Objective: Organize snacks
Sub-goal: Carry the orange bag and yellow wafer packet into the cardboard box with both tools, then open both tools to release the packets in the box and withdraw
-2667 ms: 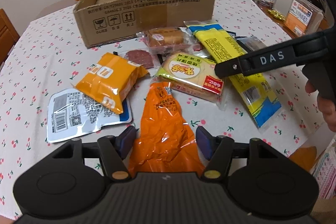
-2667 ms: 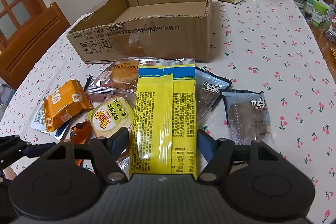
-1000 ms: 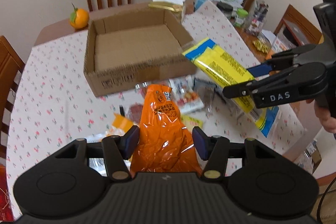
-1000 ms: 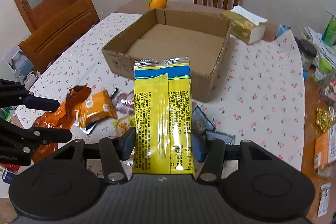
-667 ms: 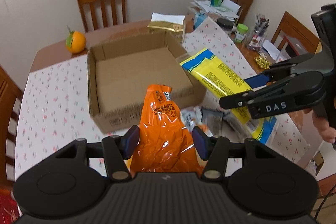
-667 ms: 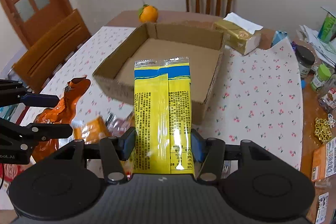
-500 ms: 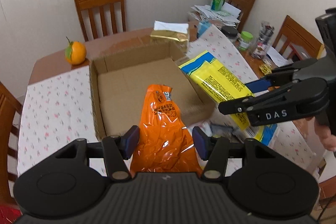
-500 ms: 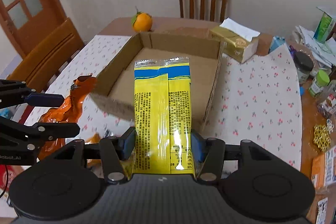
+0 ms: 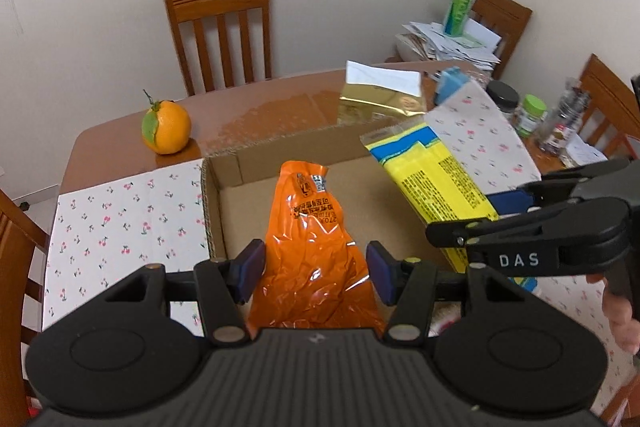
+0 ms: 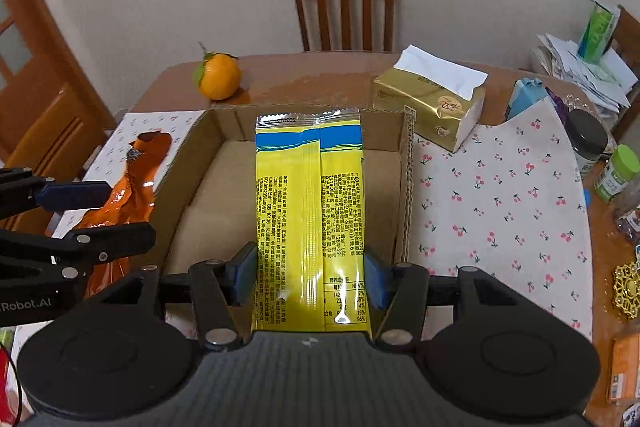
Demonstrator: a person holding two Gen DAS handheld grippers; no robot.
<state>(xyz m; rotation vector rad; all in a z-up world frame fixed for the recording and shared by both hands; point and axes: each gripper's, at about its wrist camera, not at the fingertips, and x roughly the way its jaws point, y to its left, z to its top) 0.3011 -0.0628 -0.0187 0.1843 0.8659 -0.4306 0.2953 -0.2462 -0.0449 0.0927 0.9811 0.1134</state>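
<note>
My left gripper (image 9: 315, 269) clamps the orange packet (image 9: 316, 247), my right gripper (image 10: 308, 277) the yellow packet (image 10: 308, 211); below both, the cardboard box (image 10: 408, 187) floor lies bare inside its walls.

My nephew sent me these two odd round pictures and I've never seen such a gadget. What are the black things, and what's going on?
Each picture comes from a camera on a hand-held black pincer tool, looking along its two fingers; a person holds one per hand. The left tool grips a crinkled orange plastic snack bag. The right tool grips a long yellow-and-blue snack packet. Both hang over an open brown cardboard box on a cherry-print tablecloth. Nearby sit an orange fruit and a gold tissue pack.
</note>
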